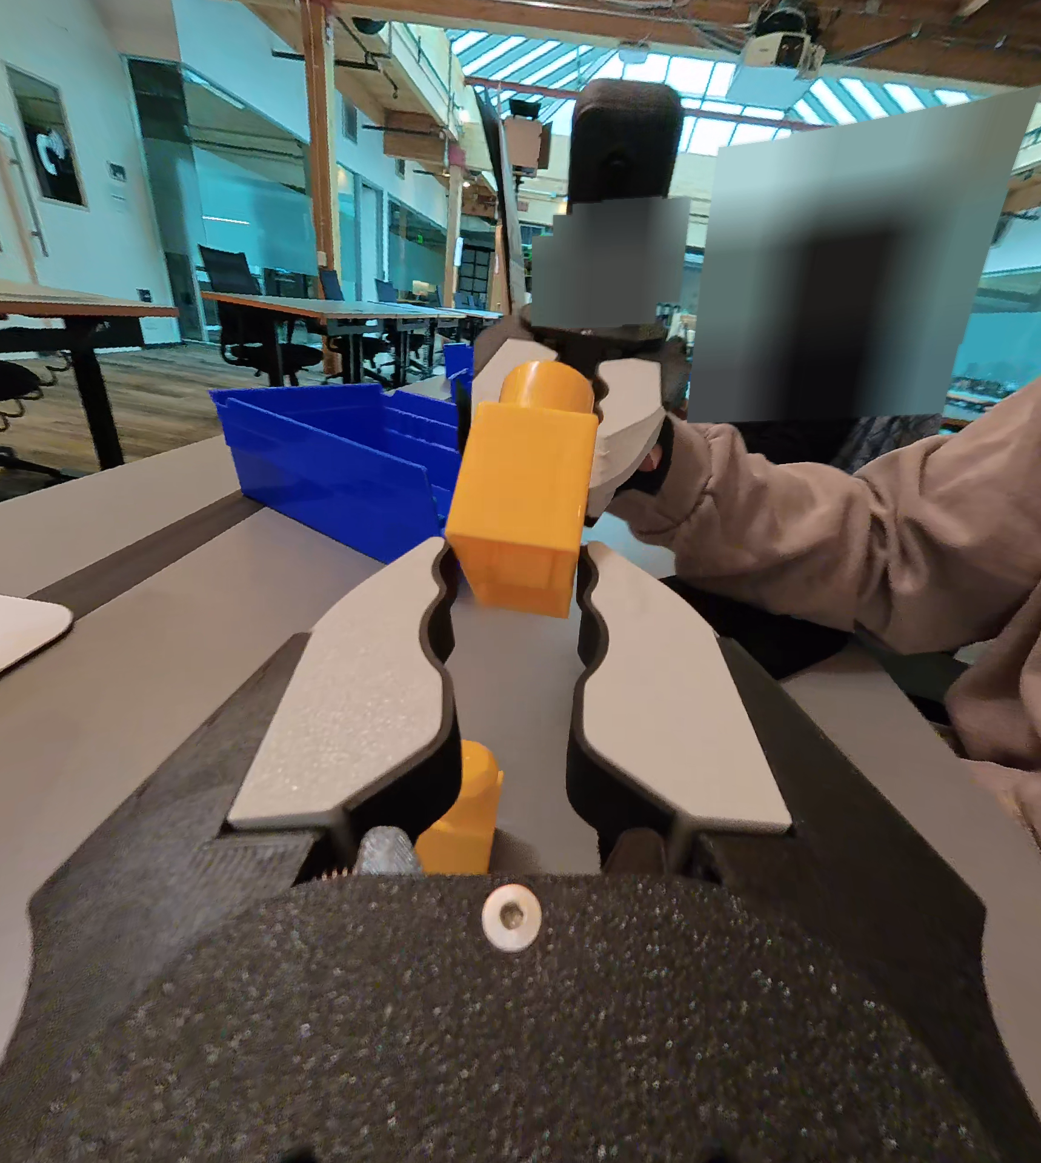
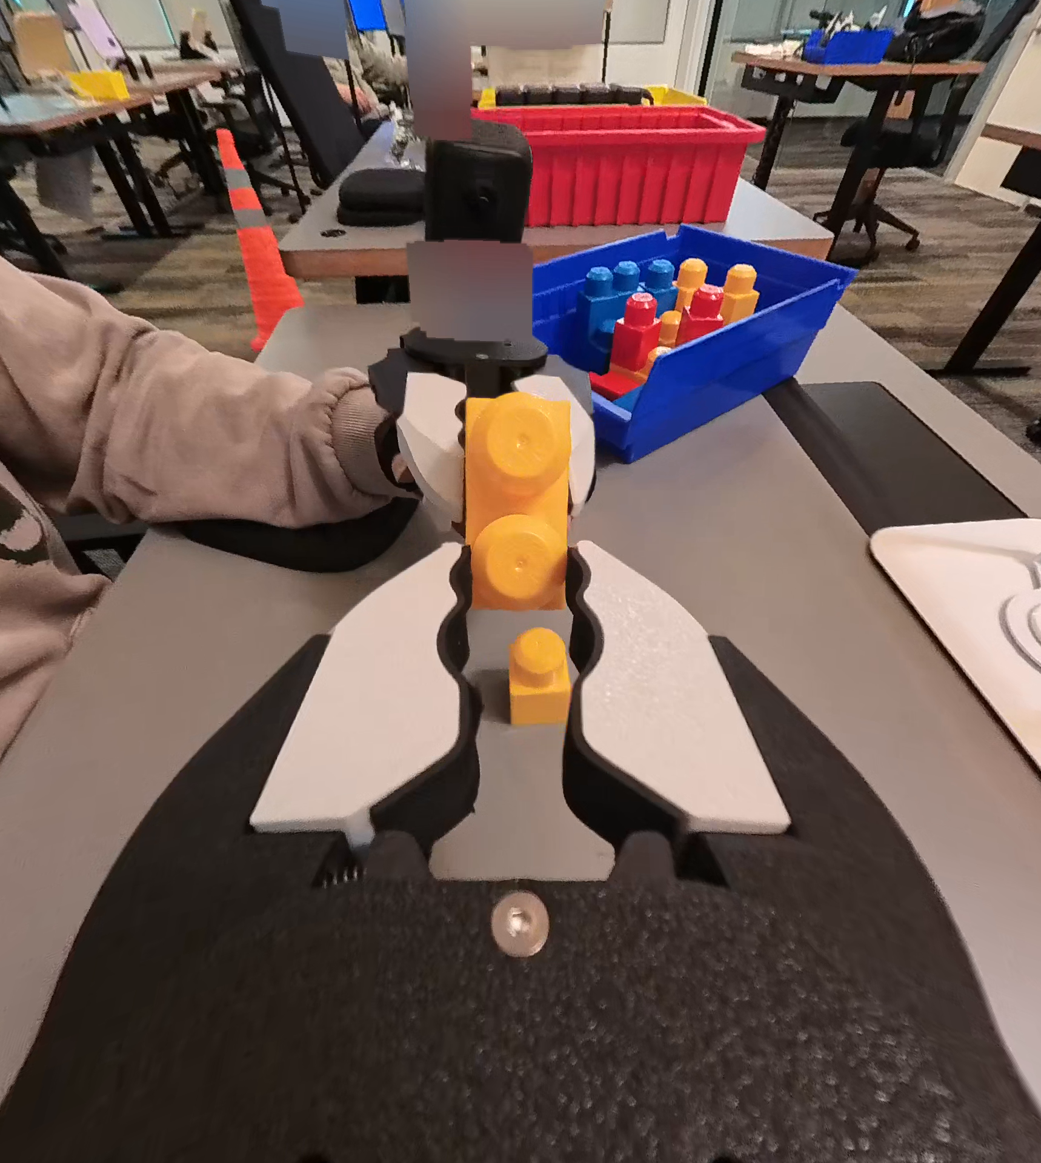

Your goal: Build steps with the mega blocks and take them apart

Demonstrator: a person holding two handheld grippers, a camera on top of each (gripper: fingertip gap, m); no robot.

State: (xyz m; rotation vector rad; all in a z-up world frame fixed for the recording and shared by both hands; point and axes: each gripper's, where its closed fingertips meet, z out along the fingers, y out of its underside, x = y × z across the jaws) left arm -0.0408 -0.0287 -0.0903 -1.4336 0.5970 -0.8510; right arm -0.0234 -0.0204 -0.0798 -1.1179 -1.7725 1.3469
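Nearest the left wrist camera, a small orange plastic block (image 1: 461, 812) stood on the grey table (image 1: 127, 692) beneath the left gripper (image 1: 515, 569), whose fingertips pinched one end of a two-stud orange plastic block (image 1: 521, 503) held in the air. From the right wrist camera, the right gripper (image 2: 518, 569) clamped the opposite end, probably to pull or reposition it, while the blue plastic bin (image 2: 726, 403) of spare blocks sat by the table's far edge.

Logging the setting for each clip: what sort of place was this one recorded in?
Most likely an open-plan office or lab workspace. Rows of desks with black office chairs stand on a wood floor under skylights, and storage bins such as a red bin sit on nearby tables.
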